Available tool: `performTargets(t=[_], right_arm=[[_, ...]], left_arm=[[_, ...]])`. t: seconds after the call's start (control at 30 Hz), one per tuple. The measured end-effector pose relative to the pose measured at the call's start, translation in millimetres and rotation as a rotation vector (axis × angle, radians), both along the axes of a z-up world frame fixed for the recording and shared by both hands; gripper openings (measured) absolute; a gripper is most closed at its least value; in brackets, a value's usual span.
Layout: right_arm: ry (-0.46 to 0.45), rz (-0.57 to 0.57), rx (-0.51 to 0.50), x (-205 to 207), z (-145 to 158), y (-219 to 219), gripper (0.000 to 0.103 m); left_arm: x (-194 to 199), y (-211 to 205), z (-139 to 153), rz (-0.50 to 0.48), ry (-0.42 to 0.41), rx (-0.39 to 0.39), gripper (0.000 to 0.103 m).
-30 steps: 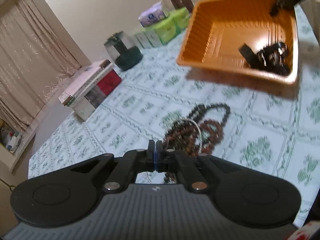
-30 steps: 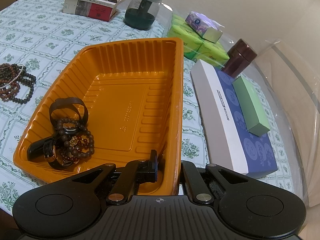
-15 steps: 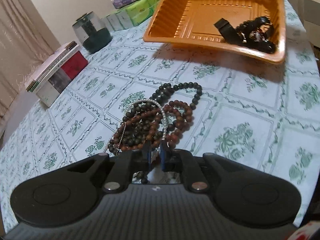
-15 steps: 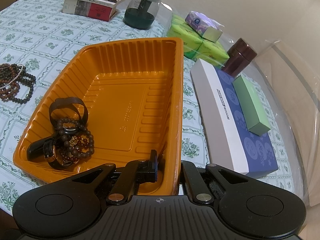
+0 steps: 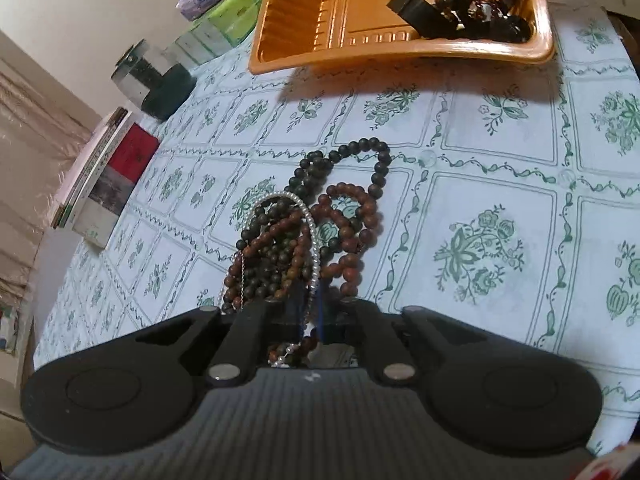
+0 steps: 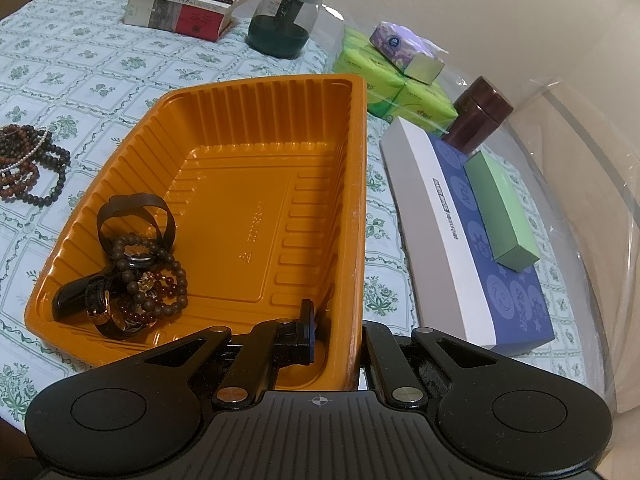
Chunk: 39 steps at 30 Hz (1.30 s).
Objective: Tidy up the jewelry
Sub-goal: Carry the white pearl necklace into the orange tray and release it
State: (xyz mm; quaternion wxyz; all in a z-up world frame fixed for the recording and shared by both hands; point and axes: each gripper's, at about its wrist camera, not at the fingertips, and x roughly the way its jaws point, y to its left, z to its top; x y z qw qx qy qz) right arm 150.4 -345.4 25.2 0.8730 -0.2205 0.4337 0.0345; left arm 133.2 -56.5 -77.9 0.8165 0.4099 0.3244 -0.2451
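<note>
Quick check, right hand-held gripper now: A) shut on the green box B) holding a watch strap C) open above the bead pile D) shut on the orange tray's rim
D: in the right wrist view the right hand-held gripper has one finger inside and one outside the wall of the orange tray, clamping its rim.

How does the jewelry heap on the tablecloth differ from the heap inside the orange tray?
The tablecloth heap is all bead strands plus a white pearl strand; the tray heap mixes bead bracelets with dark strap watches. The first lies on the cloth beneath the left gripper; the second sits in a corner of the orange tray. Both hold brown beads.
</note>
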Motion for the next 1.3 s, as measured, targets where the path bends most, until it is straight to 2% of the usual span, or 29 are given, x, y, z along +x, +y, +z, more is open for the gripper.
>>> performTargets(t=[0.13,0.33,0.53,0.73,0.97,1.3], right_arm=[[0.001,0.0,0.0,0,0,0,0.006],[-0.002,0.002,-0.003,0,0,1,0.006],[-0.004,0.003,-0.003,-1,1,1,0.005],[-0.003,0.004,-0.003,-1,1,1,0.005],[-0.003,0.003,-0.004,-1,0,1,0.005],[-0.004,0.004,-0.003,-1,1,1,0.005]], left_arm=[[-3,11,18,0.042,-0.016,-0.083,0.002],[3,35,72,0.134,-0.079,-0.257,0.002],[16,55,114,0.203,-0.113,-0.357,0.002],[22,69,142,0.257,-0.127,-0.463,0.002],[25,64,165,0.257,-0.14,-0.535,0.002],[26,48,195,0.218,-0.17,-0.59,0.002]])
